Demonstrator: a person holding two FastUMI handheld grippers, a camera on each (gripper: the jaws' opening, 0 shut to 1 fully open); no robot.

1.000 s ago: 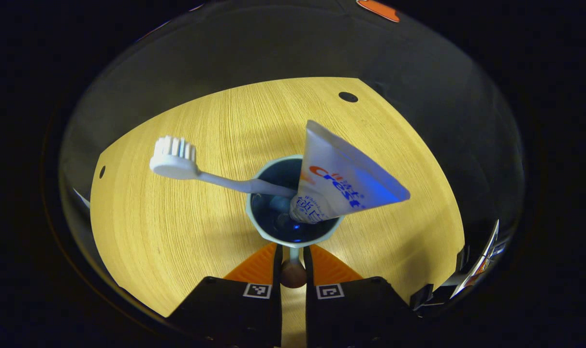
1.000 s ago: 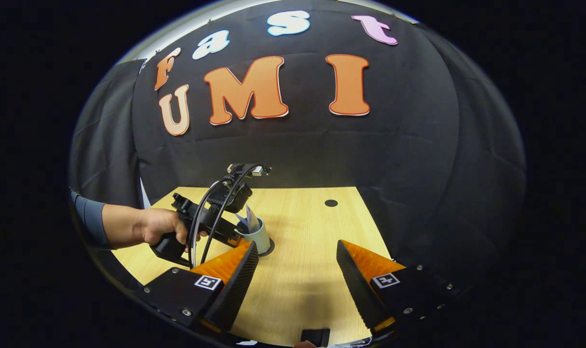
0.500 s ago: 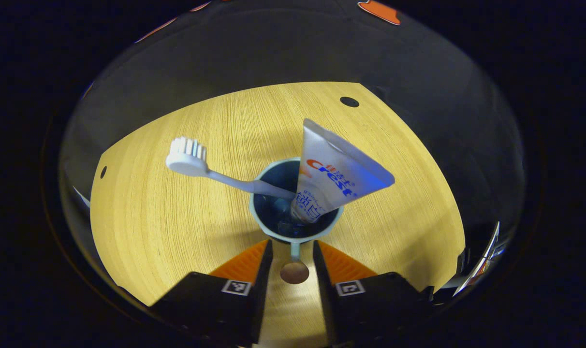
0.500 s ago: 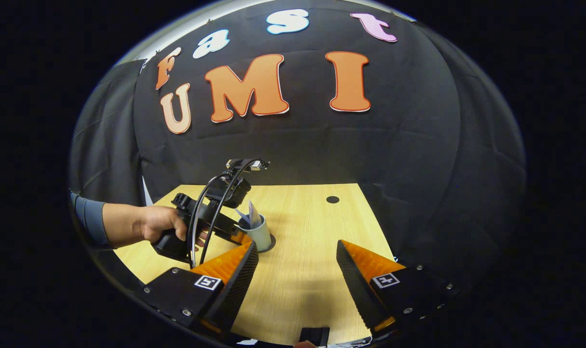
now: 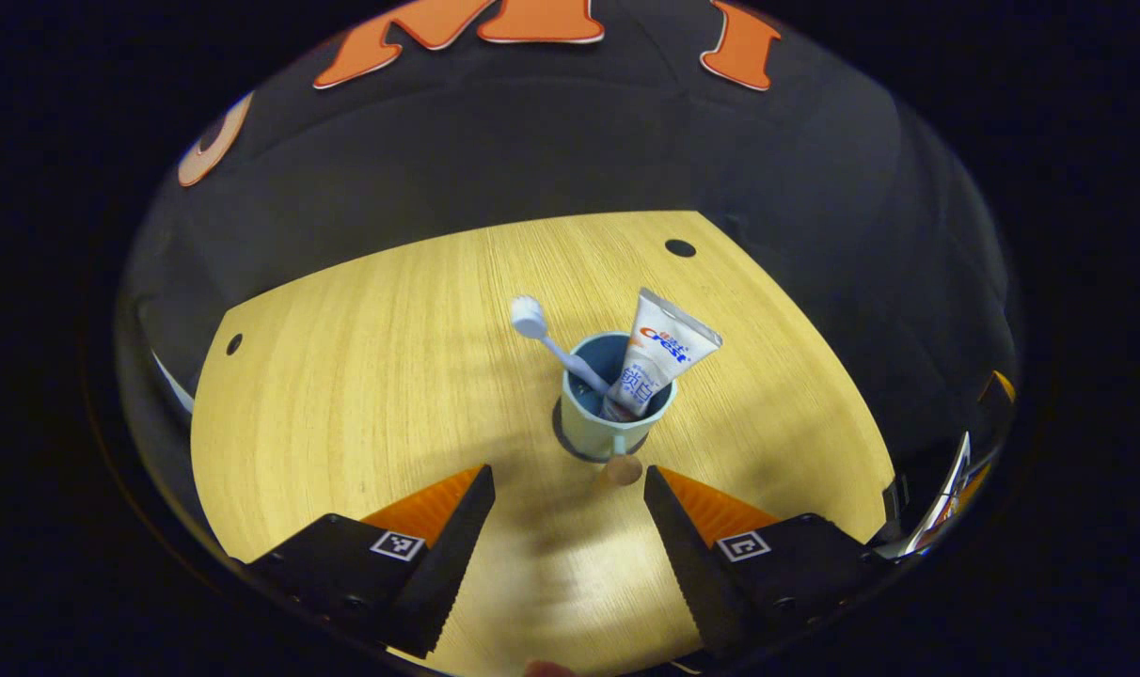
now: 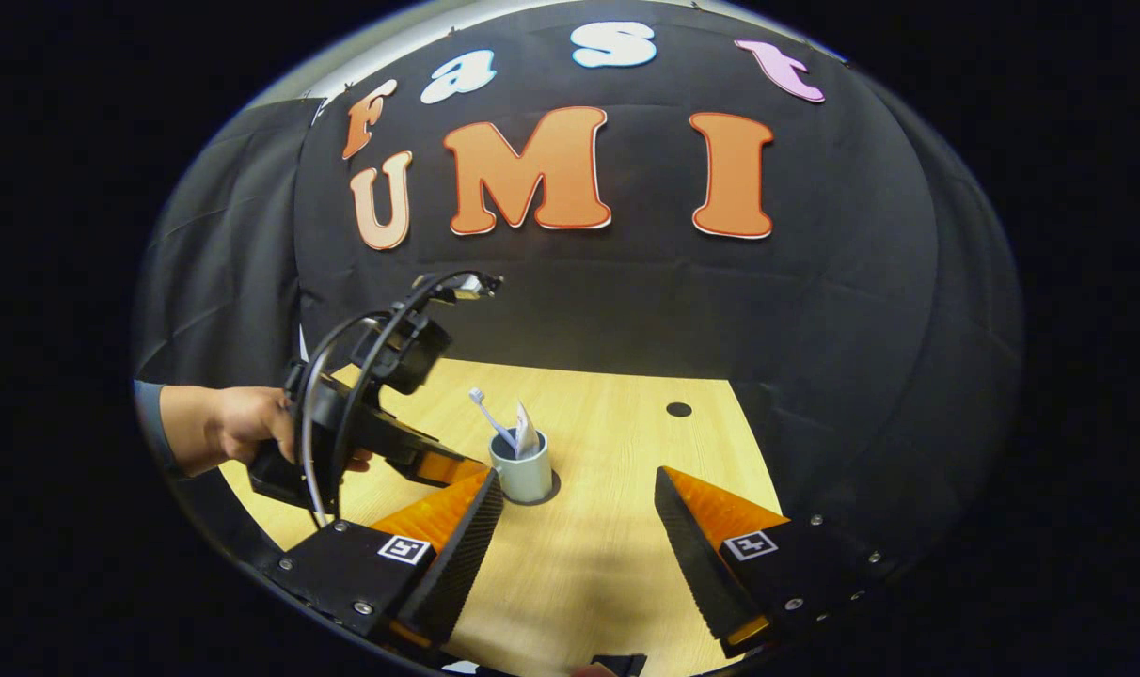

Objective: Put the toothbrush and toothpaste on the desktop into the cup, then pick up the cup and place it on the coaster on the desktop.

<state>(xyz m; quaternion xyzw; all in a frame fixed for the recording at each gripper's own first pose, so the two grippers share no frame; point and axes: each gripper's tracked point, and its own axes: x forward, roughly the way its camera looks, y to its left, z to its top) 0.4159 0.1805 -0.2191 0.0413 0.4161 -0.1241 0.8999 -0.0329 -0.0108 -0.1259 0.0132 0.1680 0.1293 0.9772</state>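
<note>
cup [image 5: 615,420] on its coaster [image 5: 570,442], both grippers spread and holding nothing

pale cup holds the toothbrush [image 5: 549,338] (head up, leaning left) and toothpaste [image 5: 657,354], mid desk [image 5: 363,395]; coaster mostly hidden under it. left gripper [image 5: 567,512] sits just short of the handle; right gripper [image 6: 577,520] well back; hand [image 6: 236,428] cut off at the sleeve.

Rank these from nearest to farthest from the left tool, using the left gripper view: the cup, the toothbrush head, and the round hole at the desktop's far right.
1. Cup: nearest, just ahead of the open left tool, on its coaster.
2. Toothbrush head: farther, leaning up and left out of the cup.
3. Hole: farthest, near the desktop's back right corner.
</note>
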